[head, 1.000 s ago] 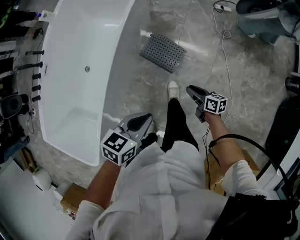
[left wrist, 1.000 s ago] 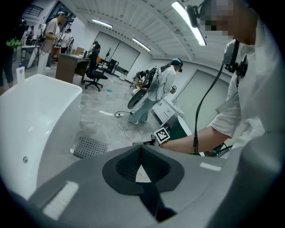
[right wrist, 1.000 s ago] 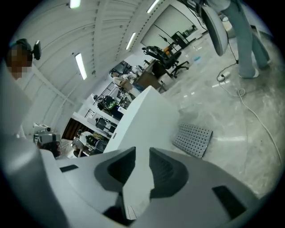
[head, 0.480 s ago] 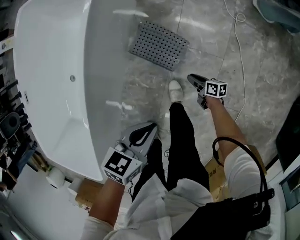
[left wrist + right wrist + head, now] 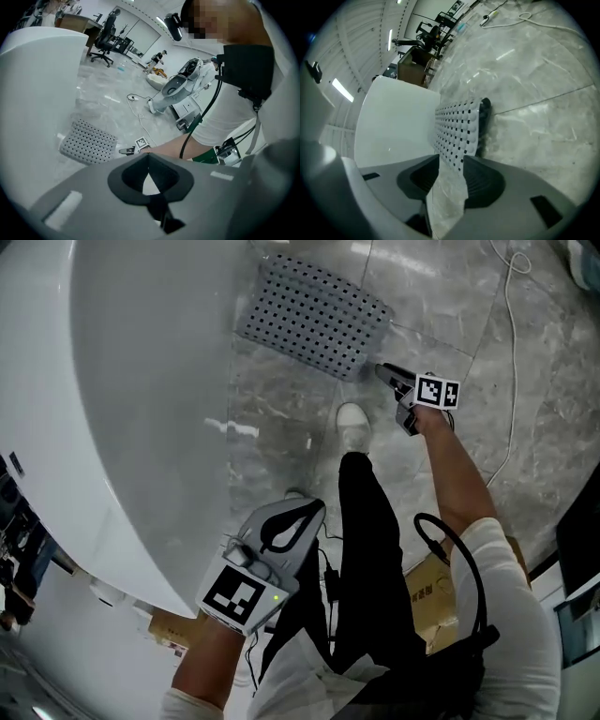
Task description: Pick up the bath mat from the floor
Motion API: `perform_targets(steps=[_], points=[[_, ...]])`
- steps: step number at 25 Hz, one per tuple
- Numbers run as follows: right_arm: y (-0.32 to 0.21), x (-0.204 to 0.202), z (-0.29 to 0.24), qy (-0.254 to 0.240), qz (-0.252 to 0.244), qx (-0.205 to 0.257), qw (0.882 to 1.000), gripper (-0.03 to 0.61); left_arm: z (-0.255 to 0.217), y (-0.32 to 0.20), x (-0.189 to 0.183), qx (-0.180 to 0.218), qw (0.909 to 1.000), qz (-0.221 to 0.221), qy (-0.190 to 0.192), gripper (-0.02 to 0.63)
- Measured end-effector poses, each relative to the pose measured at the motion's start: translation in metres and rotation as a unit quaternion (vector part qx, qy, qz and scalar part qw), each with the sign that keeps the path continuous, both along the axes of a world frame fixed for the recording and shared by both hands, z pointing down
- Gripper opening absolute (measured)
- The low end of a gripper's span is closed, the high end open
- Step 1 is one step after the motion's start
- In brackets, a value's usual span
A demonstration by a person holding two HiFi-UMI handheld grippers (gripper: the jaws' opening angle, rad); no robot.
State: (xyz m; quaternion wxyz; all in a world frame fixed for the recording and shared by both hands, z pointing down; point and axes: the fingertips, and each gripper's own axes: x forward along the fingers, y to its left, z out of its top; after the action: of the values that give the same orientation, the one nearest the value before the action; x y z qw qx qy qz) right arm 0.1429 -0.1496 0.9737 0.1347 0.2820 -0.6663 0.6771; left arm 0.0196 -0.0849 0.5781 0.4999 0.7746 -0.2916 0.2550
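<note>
The bath mat (image 5: 311,315) is grey with rows of holes and lies flat on the marble floor beside the tub. My right gripper (image 5: 383,372) reaches out to its near right corner. In the right gripper view the mat (image 5: 457,126) stretches away from the mouth of the right gripper (image 5: 451,160). Its jaws are opening, with a clear gap and floor between them, and no pad presses on the mat. My left gripper (image 5: 317,508) hangs back by the person's leg. Seen from its own camera, the left gripper (image 5: 148,155) has its tips together and holds nothing. The mat (image 5: 87,142) lies far off there.
A white bathtub (image 5: 122,381) fills the left side, its wall close to the mat. The person's white shoe (image 5: 353,424) and black trouser leg stand just below the mat. A white cable (image 5: 512,306) runs across the floor at right. A cardboard box (image 5: 433,585) sits behind.
The view has moved forward toward the mat. My right gripper has travelled up to the mat's near corner and its jaws stand wider. The left gripper stays by the leg.
</note>
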Motion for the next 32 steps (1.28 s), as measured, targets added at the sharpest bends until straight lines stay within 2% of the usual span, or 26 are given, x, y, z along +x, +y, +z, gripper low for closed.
perform_targets(steps=[7,14,17,19,26,32], points=[[-0.031,-0.014,0.070,-0.010,0.012,-0.003,1.000,0.169,0.054,-0.004,-0.027,-0.018,0.9996,0.001,-0.022,0.006],[-0.046,-0.047,0.081,-0.075,0.031,-0.005,0.997,0.179,0.073,0.003,-0.032,-0.031,0.9993,-0.010,-0.019,0.006],[-0.058,-0.071,0.067,-0.116,0.041,0.002,0.992,0.162,0.074,0.008,-0.034,-0.037,0.9990,-0.015,-0.020,0.006],[-0.062,-0.081,0.056,-0.133,0.046,0.006,0.990,0.033,0.072,0.009,-0.033,-0.040,0.9988,-0.020,-0.020,0.006],[-0.076,-0.098,-0.007,-0.165,0.056,0.029,0.984,0.017,0.039,0.000,-0.028,-0.023,0.9995,-0.022,-0.008,0.006],[-0.097,-0.114,-0.071,-0.161,0.026,0.049,0.985,0.014,-0.005,-0.018,-0.019,0.018,0.9995,-0.025,0.008,0.006]])
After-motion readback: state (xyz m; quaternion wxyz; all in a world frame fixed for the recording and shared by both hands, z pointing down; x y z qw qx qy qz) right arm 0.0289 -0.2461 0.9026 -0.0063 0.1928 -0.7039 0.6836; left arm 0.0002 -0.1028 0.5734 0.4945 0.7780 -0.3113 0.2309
